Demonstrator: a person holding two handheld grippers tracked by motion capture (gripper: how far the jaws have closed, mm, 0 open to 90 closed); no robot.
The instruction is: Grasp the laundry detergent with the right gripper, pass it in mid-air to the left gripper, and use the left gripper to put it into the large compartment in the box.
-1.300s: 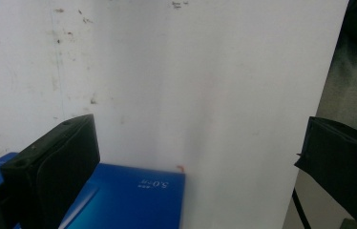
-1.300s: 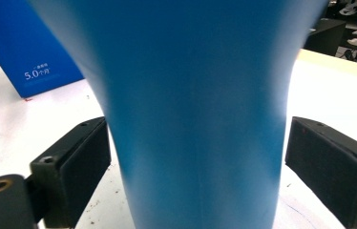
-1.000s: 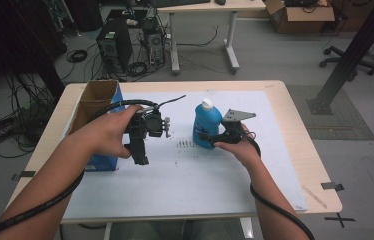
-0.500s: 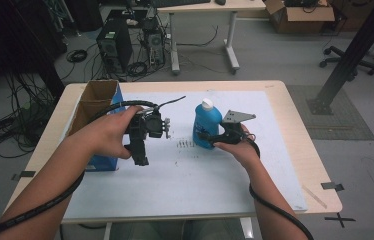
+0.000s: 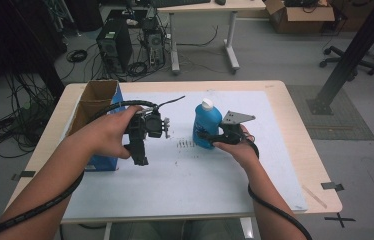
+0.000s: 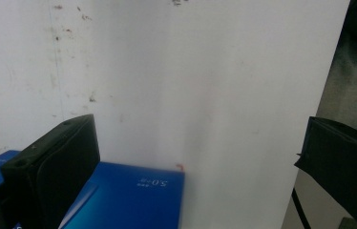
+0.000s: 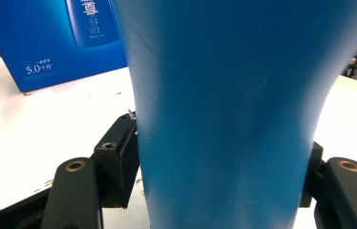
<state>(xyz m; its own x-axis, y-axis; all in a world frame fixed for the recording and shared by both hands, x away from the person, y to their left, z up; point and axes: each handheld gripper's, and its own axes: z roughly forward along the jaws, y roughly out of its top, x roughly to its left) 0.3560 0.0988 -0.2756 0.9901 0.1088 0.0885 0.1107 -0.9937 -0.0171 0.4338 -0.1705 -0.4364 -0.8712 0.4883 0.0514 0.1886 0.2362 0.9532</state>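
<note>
A blue bottle [image 5: 206, 125] with a white cap stands upright near the middle of the white table cover [image 5: 200, 190]. My right gripper [image 5: 211, 138] reaches it from the right; its jaws have just been closing. In the right gripper view the pads [image 7: 119, 157] press both sides of the bottle [image 7: 224, 109]. My left gripper [image 5: 140, 150] hangs to the left, pointing down beside an open blue carton [image 5: 106, 162]. Its jaws stand wide apart in the left gripper view, with bare cover and a corner of the carton [image 6: 129, 195] below my left gripper [image 6: 195, 157].
The carton [image 7: 57, 43] stands at the table's left edge. Small dark marks [image 5: 185, 144] dot the cover between the grippers. Beyond the far edge are a desk [image 5: 205, 10], computer towers [image 5: 112, 47] with cables, and a black post [image 5: 350, 55] at the right.
The right gripper's jaws have drawn in against the bottle. Both hands, the bottle and the carton stay where they were.
</note>
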